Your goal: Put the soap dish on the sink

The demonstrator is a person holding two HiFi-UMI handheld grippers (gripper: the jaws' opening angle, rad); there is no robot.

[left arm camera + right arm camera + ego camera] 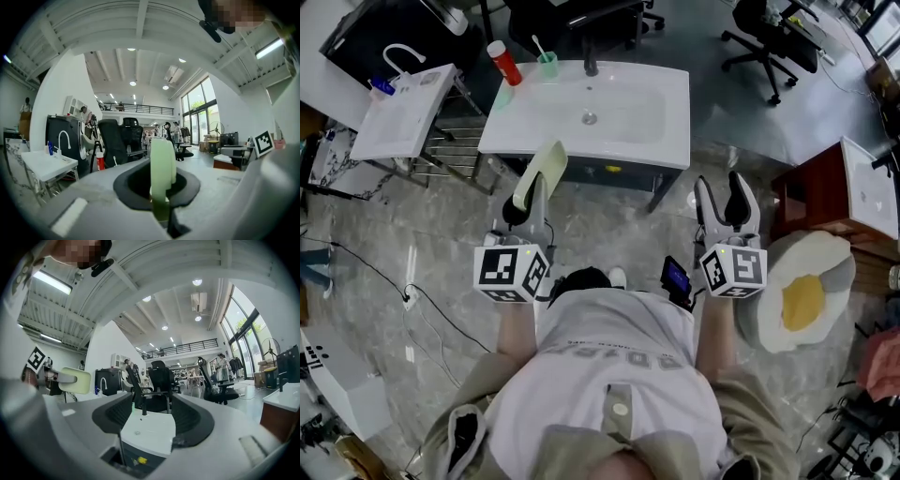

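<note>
The left gripper (528, 199) clenches the pale-green soap dish (542, 171) on edge; the right gripper (723, 187) is spread and empty, with the sink (661, 112) ahead of both.

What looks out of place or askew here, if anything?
The pale green soap dish stands on its edge, clamped in the shut left gripper, not lying flat as it would on the sink. A fried-egg-shaped cushion at the person's right is unusual too. Nothing looks spilled or damaged.
</note>
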